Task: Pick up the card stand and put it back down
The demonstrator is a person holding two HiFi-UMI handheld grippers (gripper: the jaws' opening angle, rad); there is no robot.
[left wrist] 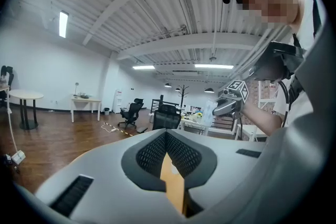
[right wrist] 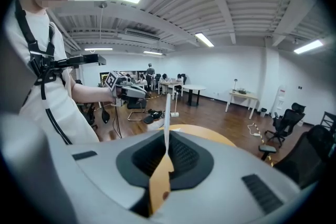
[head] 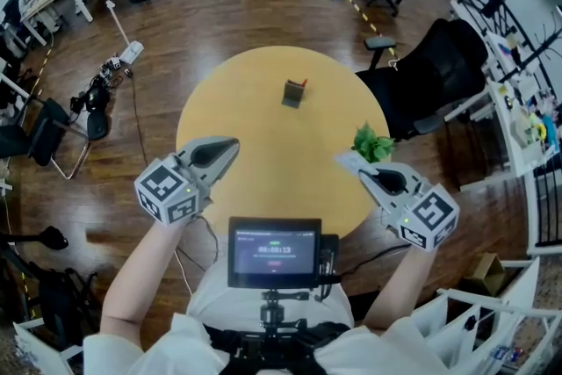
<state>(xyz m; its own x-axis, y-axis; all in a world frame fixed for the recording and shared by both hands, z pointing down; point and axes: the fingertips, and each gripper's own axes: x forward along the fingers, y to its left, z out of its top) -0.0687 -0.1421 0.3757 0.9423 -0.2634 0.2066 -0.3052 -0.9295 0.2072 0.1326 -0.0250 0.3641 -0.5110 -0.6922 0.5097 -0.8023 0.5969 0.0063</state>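
Head view: one round yellow bench. One card stand sits on it toward the far side, well apart from both grippers. One green plant shows at the bench's right edge. Two grippers are over the near edge: the left gripper, and the right gripper with one white card at its tip. One monitor is mounted at the person's chest.

Left gripper view: jaws pressed together, nothing between them. The right gripper shows opposite, carrying the pale card.

Right gripper view: jaws pinching the one card, seen edge-on and rising upright from the tips.
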